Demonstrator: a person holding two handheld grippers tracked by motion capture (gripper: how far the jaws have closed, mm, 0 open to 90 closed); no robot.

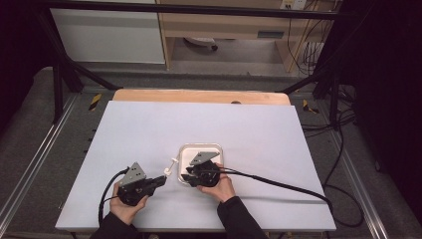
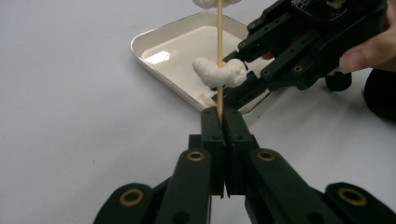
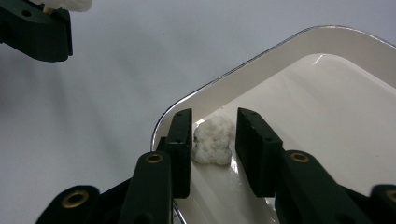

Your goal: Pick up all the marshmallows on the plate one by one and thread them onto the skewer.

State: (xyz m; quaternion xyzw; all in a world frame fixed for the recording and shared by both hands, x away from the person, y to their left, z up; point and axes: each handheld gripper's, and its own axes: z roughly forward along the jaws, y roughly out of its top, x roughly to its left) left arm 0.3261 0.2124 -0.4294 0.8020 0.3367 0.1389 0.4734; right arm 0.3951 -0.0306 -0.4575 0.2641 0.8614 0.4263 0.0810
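A thin wooden skewer (image 2: 219,46) stands up from my left gripper (image 2: 219,114), which is shut on its lower end. One lumpy white piece (image 2: 219,72) is threaded on the stick, and another (image 2: 215,3) sits higher at the frame's top edge. In the high view the left gripper (image 1: 161,180) holds the skewer (image 1: 171,167) just left of a white tray (image 1: 219,149). My right gripper (image 3: 215,116) reaches into the tray (image 3: 261,58), open, its jaws standing on either side of a loose white piece (image 3: 213,140) by the rim.
A pale sheet (image 1: 149,124) covers the table, with a wooden strip (image 1: 199,96) along the far edge. The right gripper's black cable (image 1: 278,184) trails off to the right across the sheet. Dark frame legs stand at the far corners.
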